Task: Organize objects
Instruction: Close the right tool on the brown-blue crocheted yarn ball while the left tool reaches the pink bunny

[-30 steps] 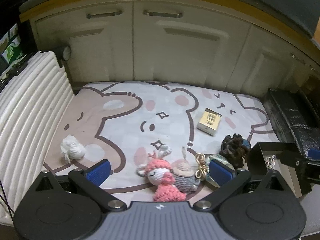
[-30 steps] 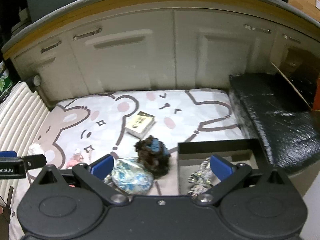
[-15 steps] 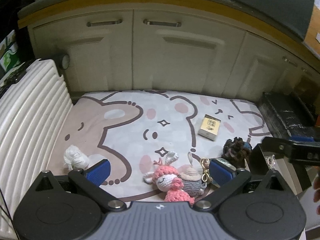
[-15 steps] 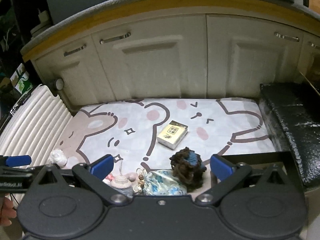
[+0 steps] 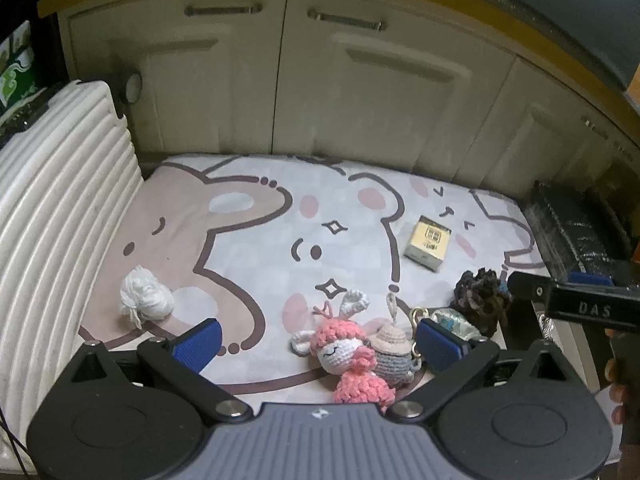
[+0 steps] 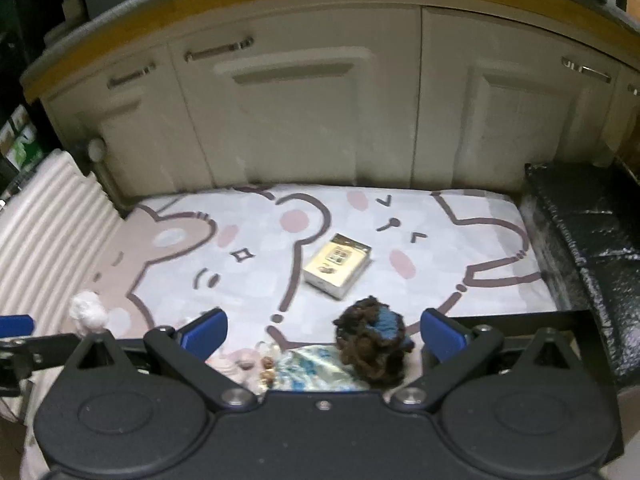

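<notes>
two crochet dolls (image 5: 360, 354), one yellow box (image 5: 427, 249), one white yarn ball (image 5: 146, 298).

Cream cabinet doors (image 5: 360, 92) behind cartoon bear mat (image 5: 248, 248); white ribbed suitcase (image 5: 52, 208) left, black block (image 6: 592, 248) right

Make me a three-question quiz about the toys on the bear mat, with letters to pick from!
1. Where does the yellow box lie?
A. On the bear mat
B. Between the left tongs
C. On the white ribbed case

2. What colour is the crochet doll's hair?
A. Green
B. Pink
C. Black

3. How are the right tongs?
A. Shut on the box
B. Shut on the dark yarn ball
C. Open, holding nothing

Answers:
1. A: the box rests flat on the mat, far from both tongs.
2. B: pink yarn tops its white face.
3. C: the blue pads stand wide apart; the dark yarn ball sits untouched between them.
</notes>
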